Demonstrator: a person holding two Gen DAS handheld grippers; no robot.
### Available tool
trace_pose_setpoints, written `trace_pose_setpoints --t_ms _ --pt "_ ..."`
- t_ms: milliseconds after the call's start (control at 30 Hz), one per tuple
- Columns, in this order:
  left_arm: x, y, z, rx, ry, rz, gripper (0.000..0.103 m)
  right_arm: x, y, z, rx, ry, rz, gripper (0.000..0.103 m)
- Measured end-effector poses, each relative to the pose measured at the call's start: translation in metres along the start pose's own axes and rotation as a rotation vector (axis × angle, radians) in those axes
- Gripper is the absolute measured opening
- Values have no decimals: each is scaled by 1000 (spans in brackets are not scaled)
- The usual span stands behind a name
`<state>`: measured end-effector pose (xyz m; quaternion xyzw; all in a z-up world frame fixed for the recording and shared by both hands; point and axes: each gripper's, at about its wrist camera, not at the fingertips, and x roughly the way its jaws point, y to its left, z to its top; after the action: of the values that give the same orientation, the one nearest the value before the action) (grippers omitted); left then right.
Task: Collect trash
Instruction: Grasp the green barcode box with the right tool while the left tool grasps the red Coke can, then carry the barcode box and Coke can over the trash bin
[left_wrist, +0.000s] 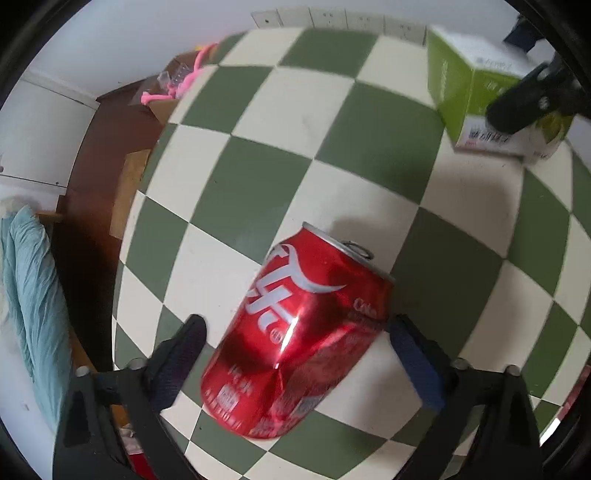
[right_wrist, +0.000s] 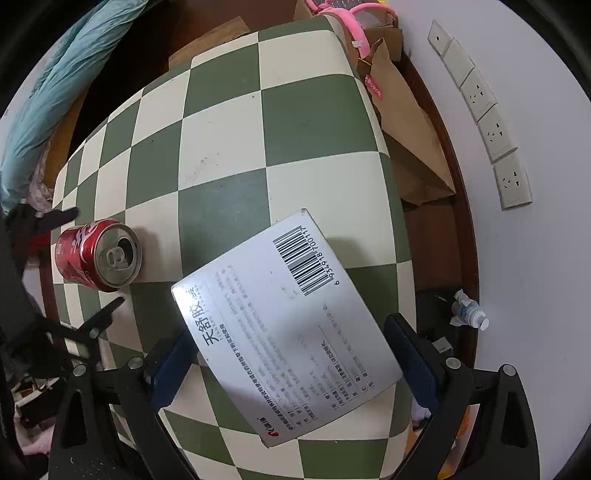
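Left tool (left_wrist: 297, 354) is down over the red soda can (left_wrist: 299, 332), fingers spread wide, one on each side of the dented body; the left finger stands clear of the metal, the right one sits right by the can's shoulder, and whether it touches is hard to call. The can lies on its side on the green-and-cream checkered worktop (left_wrist: 280, 147), its opened top with the pull tab facing away from the left wrist camera. Over on the right wrist view, the right tool (right_wrist: 288, 354) is spread just as wide, straddling the white-faced box (right_wrist: 284, 325), barcode and printed text up, with both blue-padded fingers standing off its edges, nothing gripped. From the left camera that same box shows green sides, sitting far across the worktop from the can, with the right tool's dark finger in front of it. In the right view the can sits well to the left of the box, the left tool's dark fingers either side of it. Beyond the worktop's far edge: a brown paper bag (right_wrist: 406, 147), something pink (right_wrist: 358, 33), a row of wall sockets (right_wrist: 491, 133), and pale blue fabric (right_wrist: 55, 92) off to the side.
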<state>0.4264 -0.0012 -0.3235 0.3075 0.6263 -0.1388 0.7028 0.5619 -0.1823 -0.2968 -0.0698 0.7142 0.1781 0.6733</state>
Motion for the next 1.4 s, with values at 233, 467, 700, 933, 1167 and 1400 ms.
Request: trace_pose_setpoints --t_ms 233,467,700,933,1167,1400 --pt "-4 5 -10 -132 16 -54 84 6 7 0 -8 5 36 99" --pt "7 44 -46 -678 60 -322 84 17 19 -3 -45 17 33 99" --pt "10 16 -49 -651 14 -191 83 24 33 -4 -96 4 -54 99" --pt "-12 -10 -56 -684 -60 -76 76 18 38 -14 -114 -37 -94 89" --pt "-71 -26 -91 -825 -174 -5 76 -8 48 -40 -63 -126 -24 88" --pt "-125 -14 -169 -1021 -280 -5 75 -52 88 -86 -64 -226 104 88"
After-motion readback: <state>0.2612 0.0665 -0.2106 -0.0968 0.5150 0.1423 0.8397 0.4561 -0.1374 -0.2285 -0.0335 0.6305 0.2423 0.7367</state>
